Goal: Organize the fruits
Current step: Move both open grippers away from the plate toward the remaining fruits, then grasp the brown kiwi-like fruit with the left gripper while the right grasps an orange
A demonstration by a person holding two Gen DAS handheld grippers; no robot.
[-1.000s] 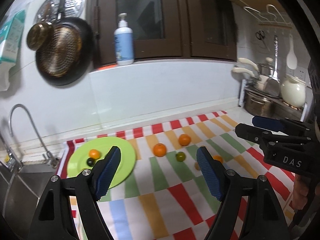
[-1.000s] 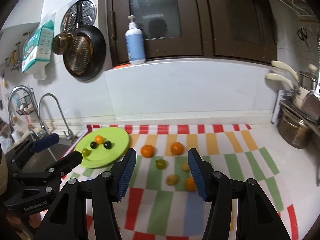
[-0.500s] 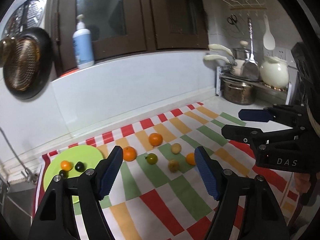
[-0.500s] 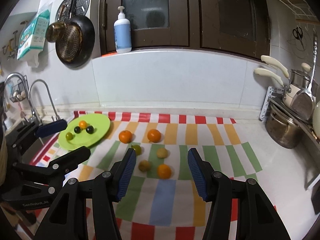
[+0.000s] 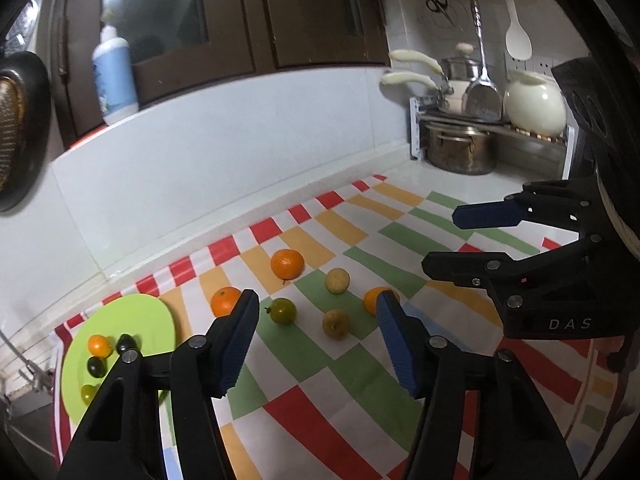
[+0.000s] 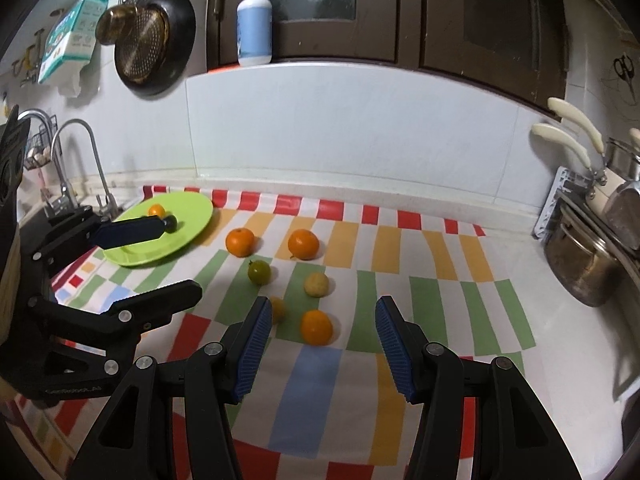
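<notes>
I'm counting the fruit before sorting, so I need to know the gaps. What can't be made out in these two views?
- Green plate, right wrist view: the left gripper's finger hides part of its contents.
- Yellowish fruit, right wrist view: half hidden behind the right gripper finger.
- Orange, left wrist view: partly behind the left gripper finger.
- Kinds of the small dark fruits: too small.

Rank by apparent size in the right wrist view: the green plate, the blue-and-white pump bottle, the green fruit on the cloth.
1. green plate
2. pump bottle, though it stands farther back
3. green fruit, clearly smallest
</notes>
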